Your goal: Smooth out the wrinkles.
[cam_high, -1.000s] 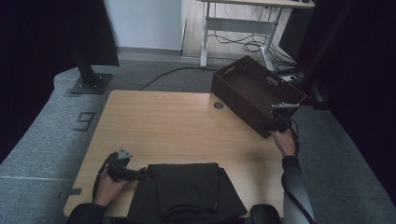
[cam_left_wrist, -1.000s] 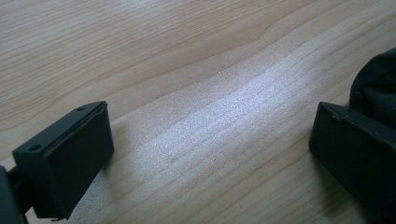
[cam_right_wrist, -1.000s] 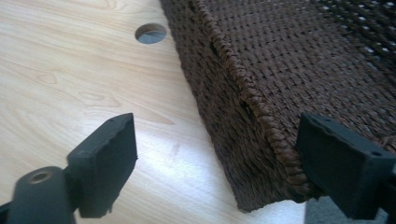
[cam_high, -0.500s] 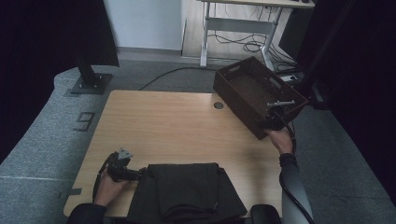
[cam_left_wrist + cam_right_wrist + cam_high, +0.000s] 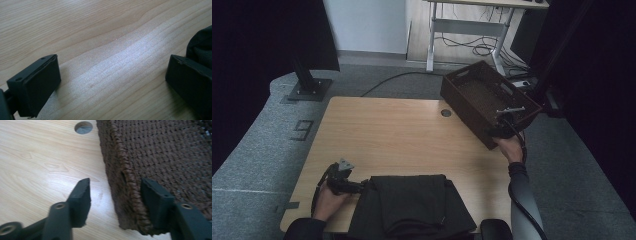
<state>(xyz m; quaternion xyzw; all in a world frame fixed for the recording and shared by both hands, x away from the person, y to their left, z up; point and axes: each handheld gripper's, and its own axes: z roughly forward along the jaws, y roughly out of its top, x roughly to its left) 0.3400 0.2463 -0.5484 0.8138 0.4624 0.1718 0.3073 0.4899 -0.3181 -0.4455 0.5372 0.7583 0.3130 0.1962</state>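
A dark brown woven basket [image 5: 477, 92] stands at the table's far right corner, partly over the edge. My right gripper [image 5: 499, 130] is at its near corner. Its jaws have just been closing and now straddle the basket's wall [image 5: 125, 195]. The inner fingertip [image 5: 155, 195] lies against the weave, while the outer fingertip [image 5: 82, 195] stands a little off the wall. My left gripper [image 5: 362, 186] rests open on the wood at the near left, with bare table between its jaws [image 5: 112, 75]. A folded dark cloth [image 5: 412, 205] lies right beside it, and its edge [image 5: 200, 45] shows by one jaw.
A round cable hole [image 5: 446, 113] pierces the tabletop [image 5: 387, 135] just left of the basket. Beyond the table are a monitor stand's foot [image 5: 307, 89] on grey carpet and a desk frame with cables [image 5: 472, 30].
My right gripper's jaws have narrowed around the basket's near corner, and the hand has shifted only slightly. The left hand and the cloth have stayed put.
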